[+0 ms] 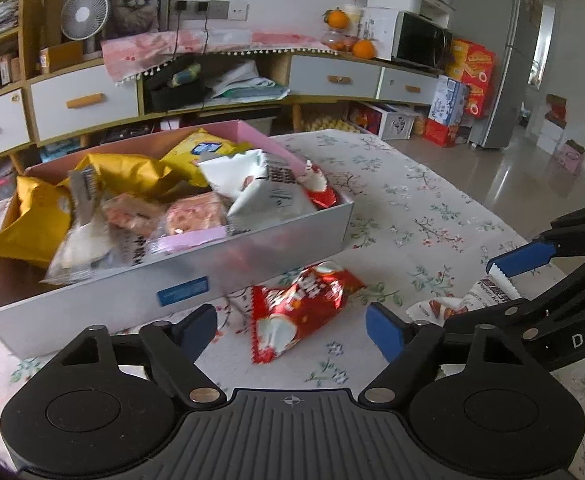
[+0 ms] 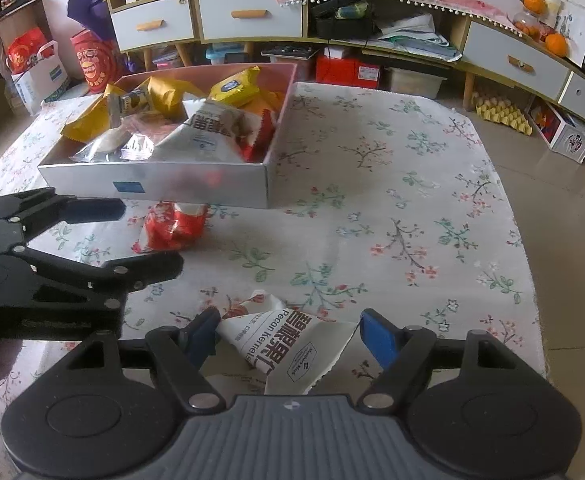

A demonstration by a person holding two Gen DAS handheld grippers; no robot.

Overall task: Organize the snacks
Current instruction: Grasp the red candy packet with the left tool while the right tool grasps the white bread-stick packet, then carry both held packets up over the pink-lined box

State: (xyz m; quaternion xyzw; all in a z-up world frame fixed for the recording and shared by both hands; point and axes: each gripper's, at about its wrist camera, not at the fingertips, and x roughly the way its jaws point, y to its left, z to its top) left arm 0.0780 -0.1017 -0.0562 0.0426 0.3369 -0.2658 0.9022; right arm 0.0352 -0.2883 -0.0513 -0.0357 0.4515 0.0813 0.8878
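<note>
The left gripper has its jaws partly open around the red packet, which lies flat on the worktop between the pads; no pad visibly presses it, so nothing is held. The right gripper stands about as wide, its jaws bracketing the white pecan packet. The left pad touches the packet's crumpled edge and the right pad sits at its corner, yet whether this is a real grip cannot be told.

The likely trouble is a weak pinch. Both packets are slick, puffy foil, so jaws closing on a loose corner or seam could let a packet slide out or tear on the lift. The floral cloth under them could also be caught and dragged.

Just ahead of the left jaws sits the box, already heaped with yellow and white bags. Its near wall stands between the jaws and the space inside, and the red packet lies almost against that wall. A low carry would probably strike the wall or knock the bags that overhang it. The two grippers are near each other, so they could collide if both swing toward the box together.
</note>
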